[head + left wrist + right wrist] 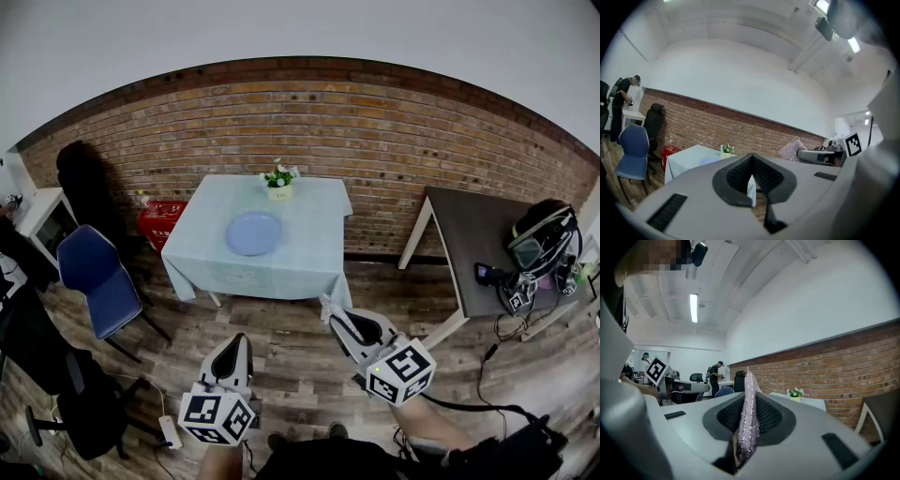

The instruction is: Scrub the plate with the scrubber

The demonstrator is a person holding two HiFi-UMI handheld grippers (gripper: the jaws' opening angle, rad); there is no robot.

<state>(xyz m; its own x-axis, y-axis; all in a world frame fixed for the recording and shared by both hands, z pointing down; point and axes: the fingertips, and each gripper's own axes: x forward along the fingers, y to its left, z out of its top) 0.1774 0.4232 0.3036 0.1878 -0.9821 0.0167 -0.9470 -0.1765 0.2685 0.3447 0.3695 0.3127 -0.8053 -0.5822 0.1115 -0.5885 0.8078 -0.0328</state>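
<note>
A pale blue plate (253, 232) lies on the light tablecloth of the white table (309, 267) by the brick wall, far ahead of both grippers. The plate (710, 161) shows small in the left gripper view. My right gripper (330, 309) is shut on a sparkly lilac scrubber (746, 418), whose tip (326, 305) pokes out of the jaws. My left gripper (237, 342) is shut with nothing between its jaws. Both are held low over the wooden floor, well short of the table.
A small flower pot (279, 181) stands at the table's far edge. A blue chair (101, 278) and red crate (161, 220) stand left of the table. A dark table (473, 248) with gear is at the right. People work at desks (714, 376) in the distance.
</note>
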